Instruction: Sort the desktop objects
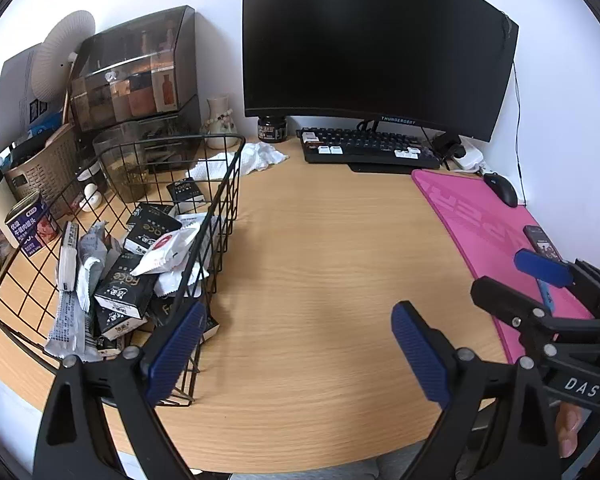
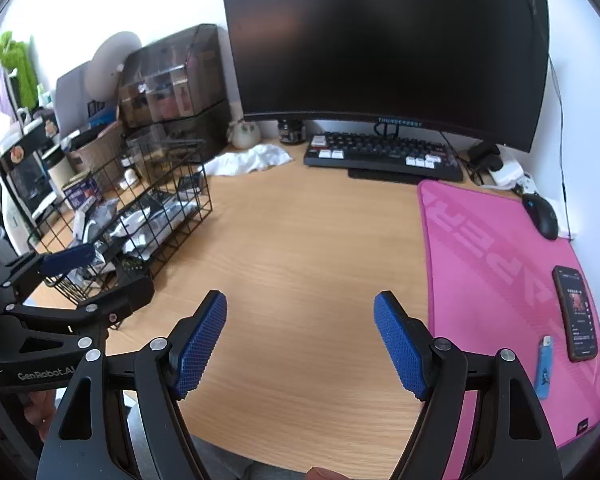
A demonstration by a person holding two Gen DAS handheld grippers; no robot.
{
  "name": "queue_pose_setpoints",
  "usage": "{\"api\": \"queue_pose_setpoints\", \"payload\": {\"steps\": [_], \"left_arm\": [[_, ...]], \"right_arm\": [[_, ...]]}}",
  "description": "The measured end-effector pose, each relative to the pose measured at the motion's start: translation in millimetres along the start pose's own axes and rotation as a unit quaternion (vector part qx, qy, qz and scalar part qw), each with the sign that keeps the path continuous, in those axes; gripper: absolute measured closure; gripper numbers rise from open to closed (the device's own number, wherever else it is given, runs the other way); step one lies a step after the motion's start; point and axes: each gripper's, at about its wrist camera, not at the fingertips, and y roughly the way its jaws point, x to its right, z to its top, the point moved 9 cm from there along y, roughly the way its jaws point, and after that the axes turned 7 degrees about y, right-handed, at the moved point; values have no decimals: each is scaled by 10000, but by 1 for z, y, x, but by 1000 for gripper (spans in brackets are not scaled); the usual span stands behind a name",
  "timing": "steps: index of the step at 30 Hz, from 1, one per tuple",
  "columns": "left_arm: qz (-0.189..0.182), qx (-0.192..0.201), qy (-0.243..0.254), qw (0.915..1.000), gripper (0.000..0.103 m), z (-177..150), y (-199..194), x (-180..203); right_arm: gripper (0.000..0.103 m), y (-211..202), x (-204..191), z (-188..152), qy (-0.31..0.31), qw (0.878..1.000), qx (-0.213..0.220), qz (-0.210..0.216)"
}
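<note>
Along the desk's [image 2: 300, 240] left edge, wire basket [image 1: 224, 200] holding sachets [image 1: 120, 280] and small boxes, pink mat [image 2: 500, 260] at the right edge carrying phone [image 2: 576, 312] and blue lighter [image 2: 544, 368], left tool [image 1: 296, 352] and right tool [image 2: 300, 344] hovering released, gripping nothing.

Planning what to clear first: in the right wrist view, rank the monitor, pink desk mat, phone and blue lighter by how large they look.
1. monitor
2. pink desk mat
3. phone
4. blue lighter

The phone and lighter lie close together on the mat, so that order is sound; the fisheye may skew monitor against mat.
</note>
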Motion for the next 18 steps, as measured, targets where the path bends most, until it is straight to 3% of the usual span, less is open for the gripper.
{"api": "queue_pose_setpoints", "payload": {"steps": [14,18], "left_arm": [[-24,-59,31,10000,10,-2,2,2],[255,-48,104,9996,10,-2,2,0]], "right_arm": [[27,3,0,-1,-12,10000,-46,19],[27,4,0,-1,-22,10000,-49,27]]}}
